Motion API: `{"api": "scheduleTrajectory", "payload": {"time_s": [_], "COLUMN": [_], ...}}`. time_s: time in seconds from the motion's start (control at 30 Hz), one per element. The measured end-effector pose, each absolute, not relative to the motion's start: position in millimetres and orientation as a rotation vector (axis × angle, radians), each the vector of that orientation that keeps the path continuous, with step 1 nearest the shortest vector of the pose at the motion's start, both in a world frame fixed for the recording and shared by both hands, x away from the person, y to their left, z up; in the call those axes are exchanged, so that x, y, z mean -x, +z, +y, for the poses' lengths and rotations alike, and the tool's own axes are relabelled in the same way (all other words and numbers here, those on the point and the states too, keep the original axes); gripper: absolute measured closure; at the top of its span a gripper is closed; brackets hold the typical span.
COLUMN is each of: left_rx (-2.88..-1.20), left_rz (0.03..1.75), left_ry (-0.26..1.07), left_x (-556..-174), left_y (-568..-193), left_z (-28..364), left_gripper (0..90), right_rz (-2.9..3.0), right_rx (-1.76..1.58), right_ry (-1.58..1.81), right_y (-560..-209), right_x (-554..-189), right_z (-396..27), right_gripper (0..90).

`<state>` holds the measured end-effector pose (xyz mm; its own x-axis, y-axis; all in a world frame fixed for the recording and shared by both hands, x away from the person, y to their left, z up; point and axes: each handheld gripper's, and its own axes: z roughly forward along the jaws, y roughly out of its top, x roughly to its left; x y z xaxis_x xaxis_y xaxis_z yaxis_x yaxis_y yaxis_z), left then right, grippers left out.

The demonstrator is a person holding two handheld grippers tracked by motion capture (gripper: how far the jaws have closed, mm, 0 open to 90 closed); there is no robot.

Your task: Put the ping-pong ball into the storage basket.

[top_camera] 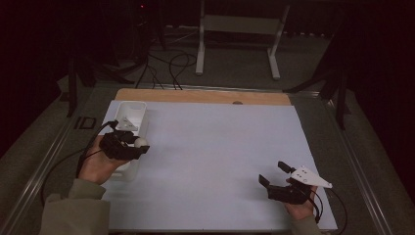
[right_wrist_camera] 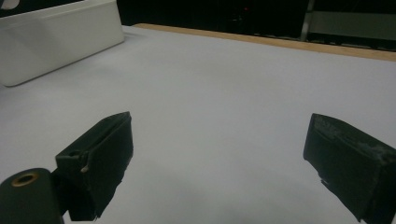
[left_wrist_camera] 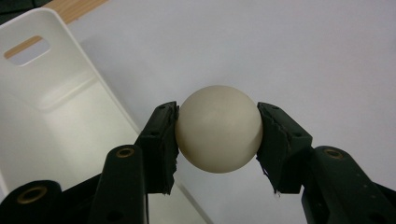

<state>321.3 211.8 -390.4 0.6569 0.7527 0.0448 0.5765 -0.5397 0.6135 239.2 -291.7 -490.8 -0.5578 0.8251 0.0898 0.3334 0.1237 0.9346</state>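
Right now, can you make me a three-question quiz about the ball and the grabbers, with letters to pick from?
1. Where is the ball?
A. between the left gripper's pads
B. lying in the bin
C. under the right gripper

2. What colour is the bin?
A. red
B. white
C. green

3. How do the right gripper's jaws stand?
A. clamped on the ball
B. shut tight on nothing
C. wide apart with nothing between them

Answers:
1 A, both pads press on the ball's sides.
2 B, its walls are plain white.
3 C, only bare table lies between its jaws.
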Motion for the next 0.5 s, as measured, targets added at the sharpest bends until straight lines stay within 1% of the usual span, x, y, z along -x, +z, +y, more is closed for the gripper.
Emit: {"api": "scheduleTrajectory", "payload": {"time_s": [0.5], "left_rx": [-2.298], "left_rz": [1.074], "left_ry": [0.427], "left_x": [-322.6], "left_y": [-391.8], "left_z": [220.1], "left_gripper": [51.1], "right_rz": [1.954], "right_rx": [-1.118], "right_ry": [1.430], "right_y": [-491.0], "right_x": [-239.2], "right_z": [-291.8], "right_gripper": [8.0]}}
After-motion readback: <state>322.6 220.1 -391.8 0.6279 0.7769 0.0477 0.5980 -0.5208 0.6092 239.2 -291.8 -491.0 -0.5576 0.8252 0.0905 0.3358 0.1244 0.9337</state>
